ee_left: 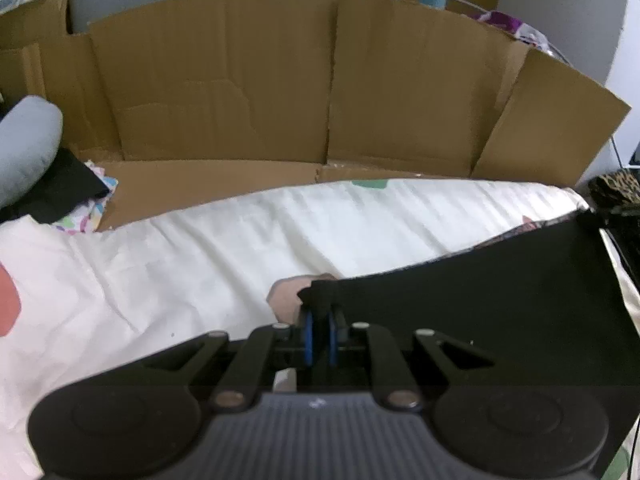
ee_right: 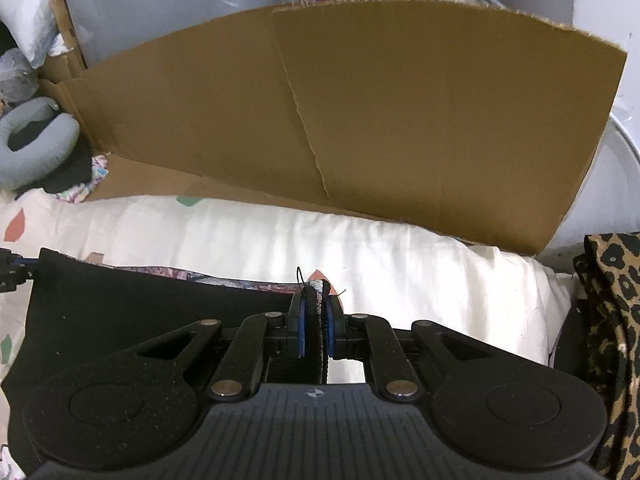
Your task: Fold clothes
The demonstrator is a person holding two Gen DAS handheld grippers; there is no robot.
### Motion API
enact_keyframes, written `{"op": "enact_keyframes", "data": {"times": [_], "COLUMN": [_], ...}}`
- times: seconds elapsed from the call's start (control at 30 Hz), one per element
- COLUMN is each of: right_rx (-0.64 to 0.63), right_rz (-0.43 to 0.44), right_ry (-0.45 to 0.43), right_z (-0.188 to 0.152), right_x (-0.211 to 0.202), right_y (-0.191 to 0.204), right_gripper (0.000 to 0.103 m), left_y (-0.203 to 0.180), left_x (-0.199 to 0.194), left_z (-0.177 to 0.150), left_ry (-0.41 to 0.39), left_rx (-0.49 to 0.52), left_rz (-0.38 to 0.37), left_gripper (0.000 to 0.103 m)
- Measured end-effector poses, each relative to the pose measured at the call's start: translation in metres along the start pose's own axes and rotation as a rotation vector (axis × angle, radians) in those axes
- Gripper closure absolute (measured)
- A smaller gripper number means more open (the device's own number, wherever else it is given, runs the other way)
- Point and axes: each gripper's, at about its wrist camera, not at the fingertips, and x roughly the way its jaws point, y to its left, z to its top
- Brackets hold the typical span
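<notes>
Black garment point(ee_left: 500, 304) pinched by both grippers' fingers point(ee_right: 306, 328).

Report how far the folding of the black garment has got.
Done: each gripper has a corner. In hand: left gripper and right gripper are shut on the black garment, stretched between them over the white bedding. Left: laying it down and finishing the fold; no folded stack is visible.

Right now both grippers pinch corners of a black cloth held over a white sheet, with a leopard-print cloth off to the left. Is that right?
Nearly. The leopard-print cloth lies to the right, as the right wrist view shows. The rest holds: the left gripper and right gripper each pinch a corner of the black cloth over the white sheet.
</notes>
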Motion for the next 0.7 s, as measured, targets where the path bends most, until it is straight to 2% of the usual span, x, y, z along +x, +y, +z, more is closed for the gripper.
{"op": "enact_keyframes", "data": {"times": [0.27, 0.37, 0.47, 0.5, 0.57, 0.7], "right_rx": [-0.007, -0.020, -0.006, 0.001, -0.002, -0.073], "right_rz": [-0.022, -0.025, -0.042, -0.034, -0.006, -0.009], "right_ry": [0.053, 0.080, 0.096, 0.084, 0.055, -0.010], "right_z": [-0.007, -0.012, -0.014, -0.013, -0.012, -0.006], "right_x": [0.026, 0.037, 0.040, 0.036, 0.025, 0.005], "right_y": [0.000, 0.003, 0.003, 0.002, 0.001, 0.013], "right_gripper": [0.094, 0.092, 0.086, 0.084, 0.084, 0.084], "left_y": [-0.006, -0.006, -0.003, -0.003, -0.002, -0.002], "left_x": [0.030, 0.040, 0.032, 0.029, 0.022, 0.005], "left_z": [-0.002, -0.008, -0.007, -0.006, -0.005, 0.001], "left_ry": [0.055, 0.077, 0.070, 0.074, 0.081, 0.040], "left_rx": [0.032, 0.011, -0.014, -0.011, -0.006, -0.045], "left_rz": [0.001, -0.001, 0.037, 0.037, 0.036, 0.024], "left_gripper": [0.095, 0.093, 0.079, 0.075, 0.075, 0.071]}}
